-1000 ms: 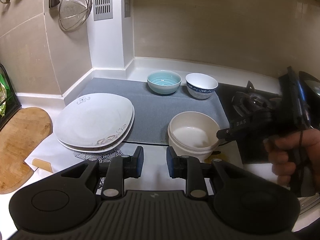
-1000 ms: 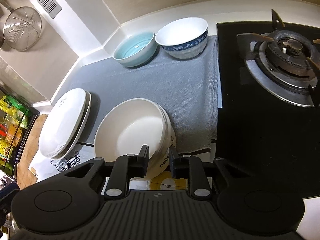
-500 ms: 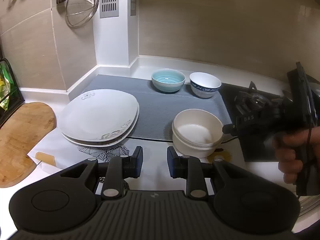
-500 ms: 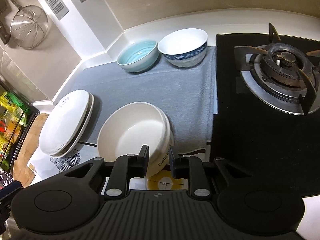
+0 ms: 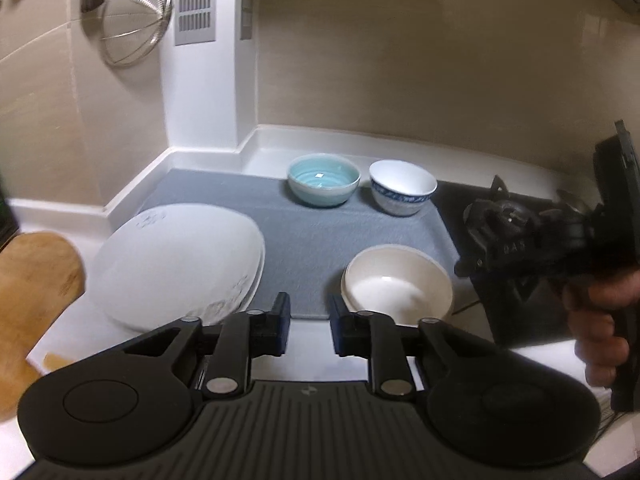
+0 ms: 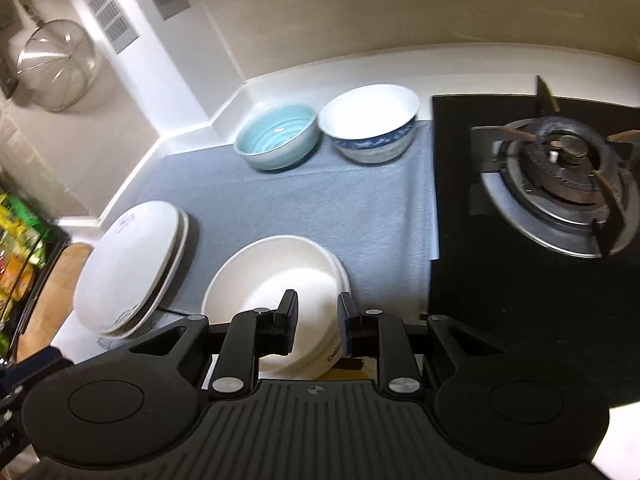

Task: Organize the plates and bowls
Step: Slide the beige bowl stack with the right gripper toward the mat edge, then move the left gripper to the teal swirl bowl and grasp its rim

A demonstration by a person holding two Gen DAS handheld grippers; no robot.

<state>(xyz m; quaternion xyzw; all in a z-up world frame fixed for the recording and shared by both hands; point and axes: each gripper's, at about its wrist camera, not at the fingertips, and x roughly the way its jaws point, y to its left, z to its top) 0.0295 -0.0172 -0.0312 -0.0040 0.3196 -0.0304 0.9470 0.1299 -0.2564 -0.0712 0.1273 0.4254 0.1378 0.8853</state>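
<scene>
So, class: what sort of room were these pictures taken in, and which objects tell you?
Most likely a home kitchen: a gas burner set into the counter, a wire strainer hanging on the tiled wall, and stacked plates beside bowls.

Left wrist view: low over counter edge, facing wall corner; cream bowl (image 5: 398, 282) lower centre-right. Right wrist view: higher, steeper, close above same bowl (image 6: 276, 284). Both share grey mat (image 5: 320, 236) (image 6: 320, 204) and stacked plates (image 5: 176, 264) (image 6: 128, 264).

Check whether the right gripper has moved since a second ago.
Yes. In the right wrist view the right gripper has advanced toward the cream bowl; its fingers now straddle the near rim, and the fixed gas burner sits lower in frame.
</scene>
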